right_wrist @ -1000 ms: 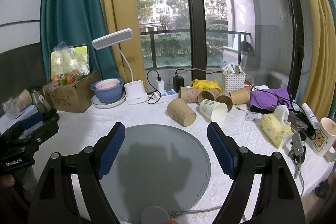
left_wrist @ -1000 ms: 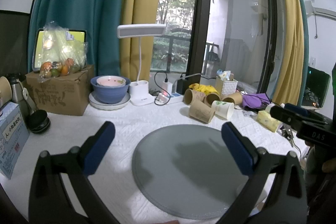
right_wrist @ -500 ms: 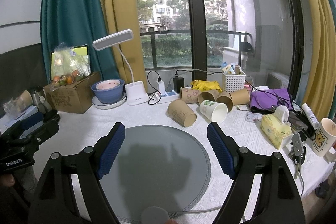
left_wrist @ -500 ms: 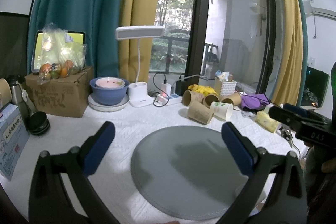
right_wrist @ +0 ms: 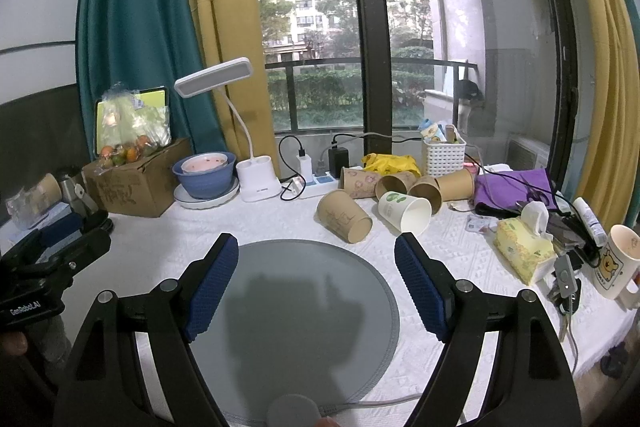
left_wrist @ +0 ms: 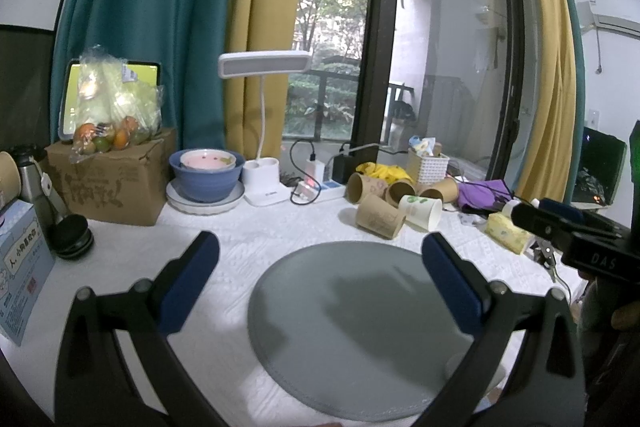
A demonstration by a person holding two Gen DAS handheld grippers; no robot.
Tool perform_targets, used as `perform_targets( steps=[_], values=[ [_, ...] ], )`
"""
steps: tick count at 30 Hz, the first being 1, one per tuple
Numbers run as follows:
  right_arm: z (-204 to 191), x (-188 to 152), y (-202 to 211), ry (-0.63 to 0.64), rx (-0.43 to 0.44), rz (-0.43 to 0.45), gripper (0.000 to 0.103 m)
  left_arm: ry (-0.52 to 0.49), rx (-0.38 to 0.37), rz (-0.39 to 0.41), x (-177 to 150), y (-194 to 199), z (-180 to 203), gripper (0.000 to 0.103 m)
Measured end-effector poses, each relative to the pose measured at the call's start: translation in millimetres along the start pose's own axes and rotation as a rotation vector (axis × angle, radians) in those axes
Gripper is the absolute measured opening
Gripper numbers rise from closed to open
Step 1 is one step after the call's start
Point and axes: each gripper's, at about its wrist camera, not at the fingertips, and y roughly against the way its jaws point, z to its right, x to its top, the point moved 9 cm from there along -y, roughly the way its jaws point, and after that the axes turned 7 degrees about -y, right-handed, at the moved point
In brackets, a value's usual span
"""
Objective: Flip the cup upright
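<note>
Several paper cups lie on their sides at the back of the white table. A brown cup [right_wrist: 344,217] is nearest the round grey mat [right_wrist: 304,323], with a white cup with green print [right_wrist: 404,211] beside it; both also show in the left wrist view, the brown cup [left_wrist: 379,215] and the white cup [left_wrist: 420,211]. My right gripper [right_wrist: 316,267] is open and empty over the mat, short of the cups. My left gripper [left_wrist: 318,259] is open and empty above the mat's left part [left_wrist: 352,331].
A blue bowl [right_wrist: 205,177], a white desk lamp [right_wrist: 256,183] and a cardboard box [right_wrist: 136,187] stand at the back left. A tissue pack [right_wrist: 520,251], a bear mug [right_wrist: 616,267] and keys [right_wrist: 564,291] lie at the right. A power strip [right_wrist: 316,183] and basket [right_wrist: 444,155] sit behind the cups.
Both views have shifted only slightly; the left gripper drifted a little back and up. Both grippers stay open. The cups have not moved.
</note>
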Motion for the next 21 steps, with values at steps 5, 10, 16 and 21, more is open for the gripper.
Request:
perform_targets(
  steps=[5,10,16,21],
  values=[
    [1.5,2.3,2.3,-0.001,-0.002,-0.003,0.083,-0.003,-0.001,-0.001,0.9,-1.1,0.7,0.102],
    [5.7,6.9,-2.9,0.004,-0.01,-0.009,0.083,-0.001,-0.012,-0.009,2.3,-8.0,4.5,0.102],
    [21.9,3.4,-28.6,0.001,-0.039,-0.031,0.083,-0.015,-0.039,-0.052,-2.0,-35.3,18.9,0.102],
    [44.4,0.8,-56.2,-0.027,-0.061,-0.071,0.083,-0.024,-0.053,-0.124,-6.2,-72.6,32.2,0.102]
  ],
)
